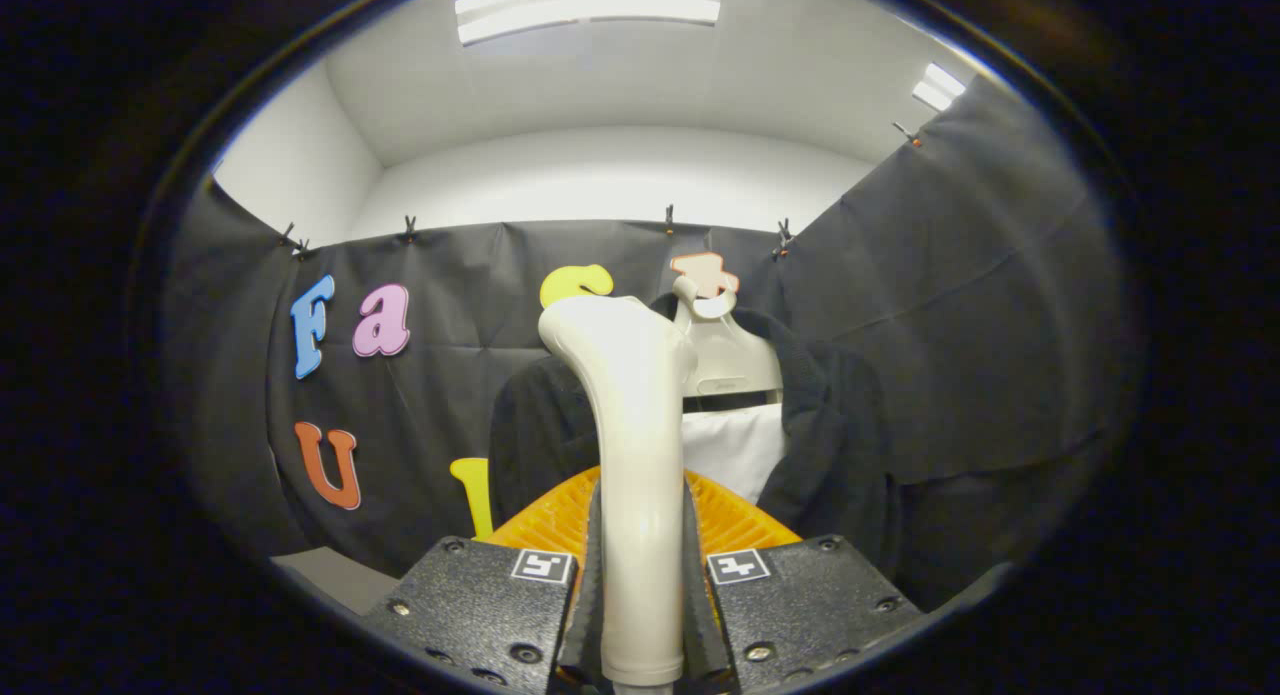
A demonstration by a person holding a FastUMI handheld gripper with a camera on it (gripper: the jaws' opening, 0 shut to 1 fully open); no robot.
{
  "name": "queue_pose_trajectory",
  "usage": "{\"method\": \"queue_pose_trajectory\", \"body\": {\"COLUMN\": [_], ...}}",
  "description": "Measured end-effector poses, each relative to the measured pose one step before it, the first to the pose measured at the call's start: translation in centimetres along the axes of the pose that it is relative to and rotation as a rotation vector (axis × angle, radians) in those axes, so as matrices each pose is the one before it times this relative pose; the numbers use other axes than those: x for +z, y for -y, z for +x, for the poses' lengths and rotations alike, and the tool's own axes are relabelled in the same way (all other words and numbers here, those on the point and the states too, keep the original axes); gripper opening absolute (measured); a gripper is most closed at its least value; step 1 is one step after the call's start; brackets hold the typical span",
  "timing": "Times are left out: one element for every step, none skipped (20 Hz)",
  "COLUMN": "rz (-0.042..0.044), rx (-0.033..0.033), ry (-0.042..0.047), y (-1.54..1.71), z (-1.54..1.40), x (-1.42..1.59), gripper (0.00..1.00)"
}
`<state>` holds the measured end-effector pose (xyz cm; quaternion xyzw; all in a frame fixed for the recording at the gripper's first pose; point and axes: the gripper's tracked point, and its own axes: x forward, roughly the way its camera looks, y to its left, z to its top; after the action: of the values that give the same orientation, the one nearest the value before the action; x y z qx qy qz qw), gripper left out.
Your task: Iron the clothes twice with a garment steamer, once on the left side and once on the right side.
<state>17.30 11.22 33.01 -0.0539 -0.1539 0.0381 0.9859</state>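
The gripper (642,575) has its jaws clamped on the steamer (635,445) handle at frame centre, head raised toward the dark jacket (840,435) hanging on a hanger (725,360) just right of centre, ready for a pass.

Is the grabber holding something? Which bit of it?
Yes. The gripper holds the cream garment steamer by the lower part of its handle, with both jaws pressed against its sides. Its head points up, in front of the dark jacket.

No readable text or labels, faint unreadable embossing on the hanger (728,360)
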Motion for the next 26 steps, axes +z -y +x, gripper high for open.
{"method": "queue_pose_trajectory", "body": {"rz": [-0.00488,-0.01213,-0.01187,-0.01082,-0.00487,-0.00701,-0.00168,-0.00282,-0.00164,-0.00032,0.00049,-0.00329,-0.00352,-0.00415,-0.00348,-0.00189,-0.0024,-0.00065,-0.00219,0.00108,0.00105,0.00231,0.00143,-0.00041,-0.00229,-0.00268], "rx": [0.0069,0.00175,-0.00175,-0.00016,0.00019,-0.00037,0.00085,-0.00163,0.00219,0.00139,0.00419,-0.00024,-0.00546,-0.00456,-0.00184,-0.00095,-0.00319,-0.00412,-0.00293,-0.00146,-0.00099,-0.00081,-0.00094,-0.00016,-0.00247,-0.00041], "ry": [-0.00861,-0.00861,-0.00619,-0.00783,-0.006,-0.0113,-0.00874,-0.01258,-0.01072,-0.01662,-0.01976,-0.01899,-0.01472,-0.0116,-0.00786,-0.00601,-0.00495,-0.00524,-0.0058,-0.00662,-0.00796,-0.00851,-0.00924,-0.01024,-0.0134,-0.01415], "y": [-0.031,0.041,0.101,0.007,-0.023,0.048,0.076,0.098,0.094,0.076,-0.088,0.0,0.194,0.174,0.091,0.122,0.056,0.091,0.042,0.056,0.025,0.181,0.22,0.169,0.168,-0.02], "z": [0.058,0.02,-0.043,-0.03,-0.111,-0.152,-0.117,-0.158,-0.189,-0.21,-0.263,-0.146,-0.153,-0.039,-0.155,-0.186,-0.142,0.272,0.05,-0.054,-0.009,-0.336,-0.548,-0.544,-0.137,0.165], "x": [-0.68,-0.513,-0.734,-0.571,-0.599,-0.664,-0.657,-0.627,-0.598,-0.79,-0.979,-0.99,-0.859,-0.612,-0.509,-0.439,-0.31,-0.213,-0.25,-0.42,-0.39,-0.702,-0.818,-0.981,-0.772,-0.716], "gripper": [0.36,0.36,0.36,0.36,0.36,0.36,0.36,0.36,0.36,0.36,0.36,0.36,0.36,0.36,0.36,0.36,0.36,0.36,0.36,0.36,0.36,0.36,0.36,0.36,0.36,0.36]}}
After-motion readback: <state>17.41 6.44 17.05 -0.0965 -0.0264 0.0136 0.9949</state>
